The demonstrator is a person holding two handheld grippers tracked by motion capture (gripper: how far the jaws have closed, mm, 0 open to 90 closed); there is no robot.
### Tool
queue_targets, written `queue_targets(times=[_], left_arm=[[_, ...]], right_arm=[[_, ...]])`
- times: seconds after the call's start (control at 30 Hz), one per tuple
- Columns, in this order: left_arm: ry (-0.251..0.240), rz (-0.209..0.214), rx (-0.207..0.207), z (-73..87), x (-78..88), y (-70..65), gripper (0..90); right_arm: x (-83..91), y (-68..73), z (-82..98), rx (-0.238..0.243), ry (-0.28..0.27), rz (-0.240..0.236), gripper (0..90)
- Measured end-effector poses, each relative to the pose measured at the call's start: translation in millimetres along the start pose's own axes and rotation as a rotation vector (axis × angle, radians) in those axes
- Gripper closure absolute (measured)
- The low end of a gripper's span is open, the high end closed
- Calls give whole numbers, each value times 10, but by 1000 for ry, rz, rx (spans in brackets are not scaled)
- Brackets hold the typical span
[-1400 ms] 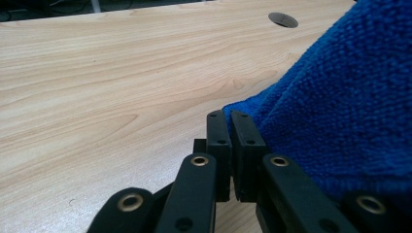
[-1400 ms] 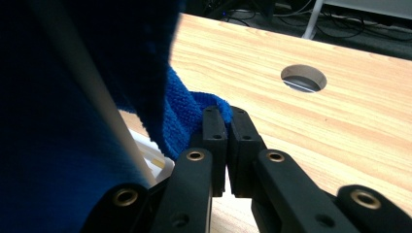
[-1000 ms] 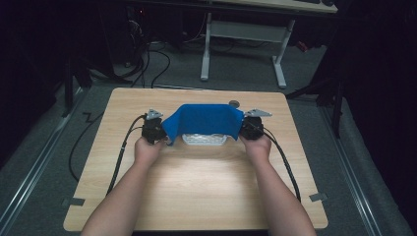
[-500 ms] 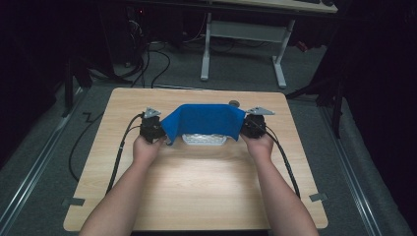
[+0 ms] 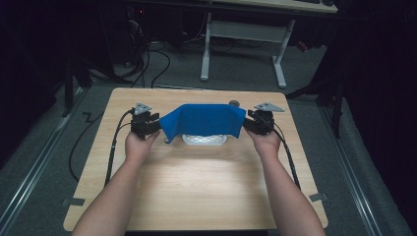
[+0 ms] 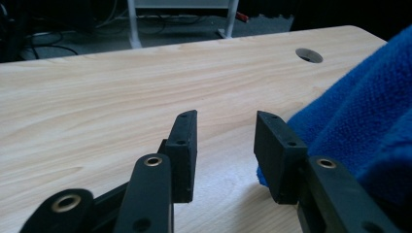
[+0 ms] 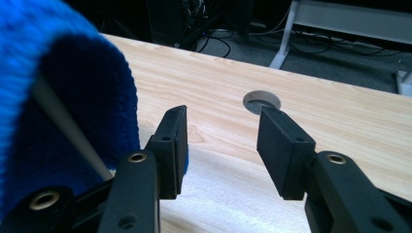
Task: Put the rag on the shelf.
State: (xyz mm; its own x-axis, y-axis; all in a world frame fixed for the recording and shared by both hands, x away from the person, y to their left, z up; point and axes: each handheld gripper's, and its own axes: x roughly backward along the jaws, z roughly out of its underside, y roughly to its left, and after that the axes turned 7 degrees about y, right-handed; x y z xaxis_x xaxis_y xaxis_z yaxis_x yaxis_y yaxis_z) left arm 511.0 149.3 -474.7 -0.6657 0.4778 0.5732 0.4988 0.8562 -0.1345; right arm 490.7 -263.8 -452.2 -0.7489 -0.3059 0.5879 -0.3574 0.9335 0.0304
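We find the blue towel (image 5: 204, 123) draped over a white object (image 5: 204, 140) at mid-counter (image 5: 196, 191), long axis running hand to hand. The left hand-held gripper (image 5: 156, 125) and right hand-held gripper (image 5: 247, 124) flank its ends; both jaws have just been opening, nothing between them.

Most of the white object (image 5: 204, 140) lies under the blue towel (image 5: 204, 123) in the high view; only a pale strip shows below the cloth's lower edge, too small to name. In the left gripper view the towel (image 6: 359, 111) runs off the right edge, so its extent cannot be told. In the right gripper view the towel (image 7: 53, 87) is cut by the left and top edges and blurred by nearness, and a thin white bar (image 7: 68, 126) crosses it, both ends hidden. The round hole (image 5: 234, 103) in the surface (image 5: 196, 187) is partly hidden behind the cloth's top edge.
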Motion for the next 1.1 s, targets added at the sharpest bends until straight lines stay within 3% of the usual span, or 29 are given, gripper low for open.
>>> queue_targets(times=[0.33, 0.53, 0.83, 0.93, 1.1], left_arm=[[1, -12, -17, -15, 144, 48, 584], [-15, -5, -14, 102, 258, -3, 574], [8, 34, -9, 619, 520, -156, 556], [35, 18, -42, 845, 639, -268, 547], [79, 52, -51, 1156, 807, -471, 527]], right_arm=[[147, -48, -21, 11, -13, 26, 496], [303, -26, 69, 13, -36, 35, 472], [639, 113, 498, 58, -35, 70, 419], [775, 201, 699, 74, -39, 70, 404], [967, 351, 1065, 88, -19, 64, 393]])
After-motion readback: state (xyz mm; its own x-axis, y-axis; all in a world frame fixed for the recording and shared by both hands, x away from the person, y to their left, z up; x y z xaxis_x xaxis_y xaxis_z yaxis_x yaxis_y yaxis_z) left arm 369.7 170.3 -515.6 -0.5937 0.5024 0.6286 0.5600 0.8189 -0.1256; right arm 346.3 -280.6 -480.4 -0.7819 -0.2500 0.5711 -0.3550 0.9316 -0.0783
